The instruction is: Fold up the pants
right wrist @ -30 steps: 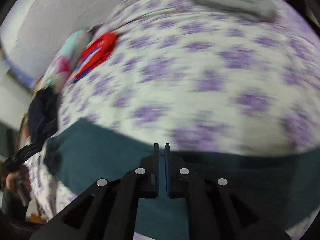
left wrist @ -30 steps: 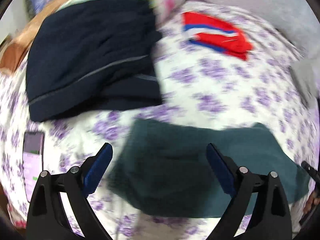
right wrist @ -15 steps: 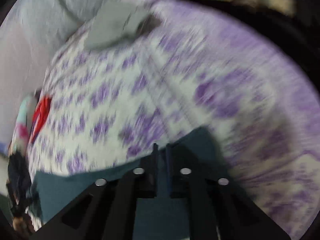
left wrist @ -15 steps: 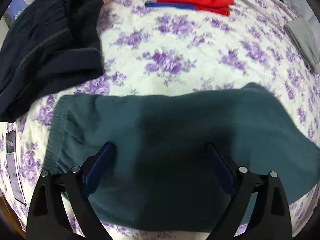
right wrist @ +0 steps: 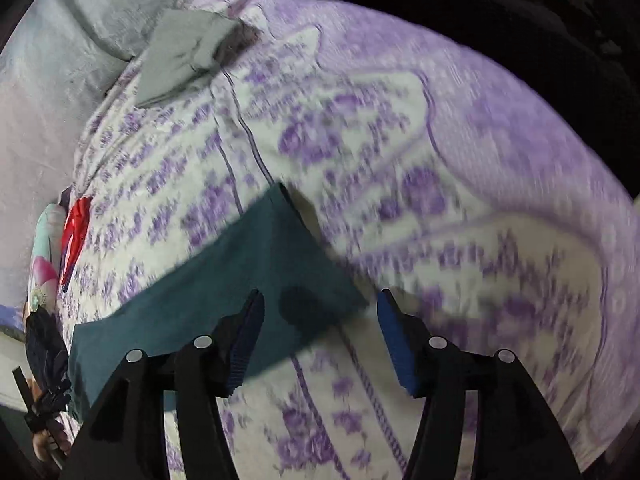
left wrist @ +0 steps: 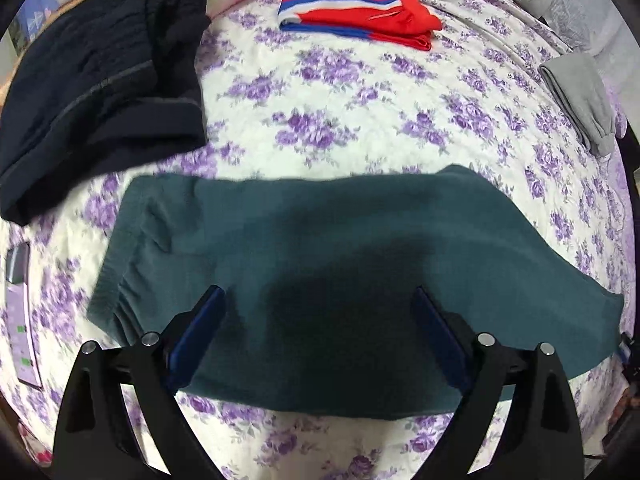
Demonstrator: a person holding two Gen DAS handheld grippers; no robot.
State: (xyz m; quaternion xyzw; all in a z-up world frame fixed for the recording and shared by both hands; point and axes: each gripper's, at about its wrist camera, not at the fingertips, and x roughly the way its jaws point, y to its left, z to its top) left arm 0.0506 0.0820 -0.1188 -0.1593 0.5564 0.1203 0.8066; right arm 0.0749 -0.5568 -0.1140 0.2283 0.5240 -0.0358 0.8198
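Note:
Dark teal pants lie flat across the purple-flowered bedspread, waistband at the left. My left gripper is open and empty, hovering above the pants' near middle. In the right wrist view the pants' leg end lies below my right gripper, which is open and empty just above the end corner.
Dark navy clothing lies at the back left. Folded red shorts with white and blue stripes lie at the back. A folded grey garment lies at the right edge. A phone lies at the left.
My right gripper was shut on the pants' leg end and has opened, leaving it on the bed. The left gripper stayed open and has moved over the pants.

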